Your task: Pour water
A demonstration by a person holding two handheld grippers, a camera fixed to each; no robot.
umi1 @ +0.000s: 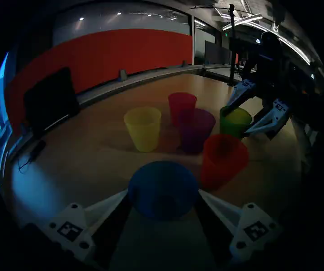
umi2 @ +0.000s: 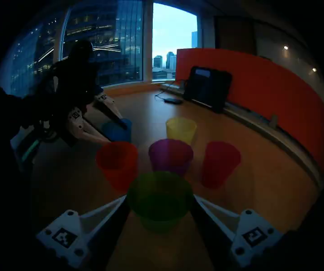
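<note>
Blue cup (umi1: 163,187) sits pinched between my left gripper's (umi1: 163,193) fingers, nearest me; swinging it could knock the red cup (umi1: 223,159) just beside. Green cup (umi2: 160,198) is clamped in my right gripper (umi2: 160,202); over-squeezing might slop water.

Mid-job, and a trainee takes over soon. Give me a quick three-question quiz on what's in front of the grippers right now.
1. Which cup sits between the left gripper's fingers? A yellow cup, B blue cup, C purple cup.
2. True or false: the green cup lies on its side.
3. How many cups are there in all?
Key: 1 B. 2 false, it is upright. 3 six.
</note>
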